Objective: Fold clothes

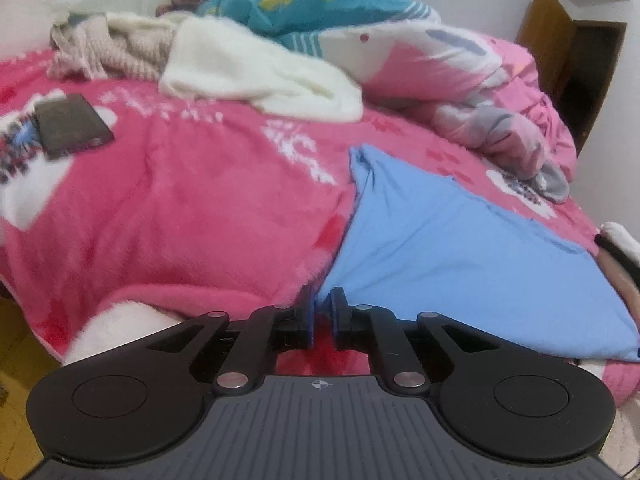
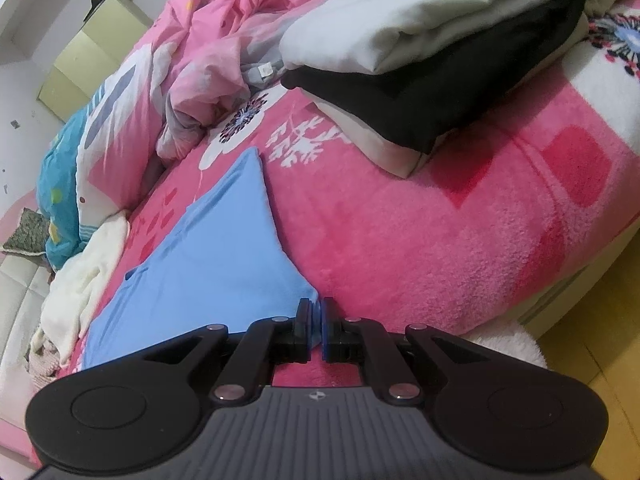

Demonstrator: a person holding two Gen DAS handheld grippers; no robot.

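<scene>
A light blue garment [image 1: 460,260] lies spread flat on the pink fleece blanket [image 1: 180,208], narrowing toward the far end. In the left wrist view my left gripper [image 1: 322,312] sits at its near left corner, pads pinched on the blue fabric edge. In the right wrist view the same blue garment [image 2: 208,264] stretches away to the left. My right gripper [image 2: 317,316] is shut on its near right corner. Both corners sit low on the blanket near the bed's front edge.
A dark flat phone-like object [image 1: 70,124] lies on the blanket at left. White fluffy clothing [image 1: 256,72], a beige knit [image 1: 104,52] and a rumpled pink quilt [image 1: 500,92] lie behind. A folded white-and-black stack [image 2: 440,40] sits at right. Yellow floor [image 2: 592,360] borders the bed.
</scene>
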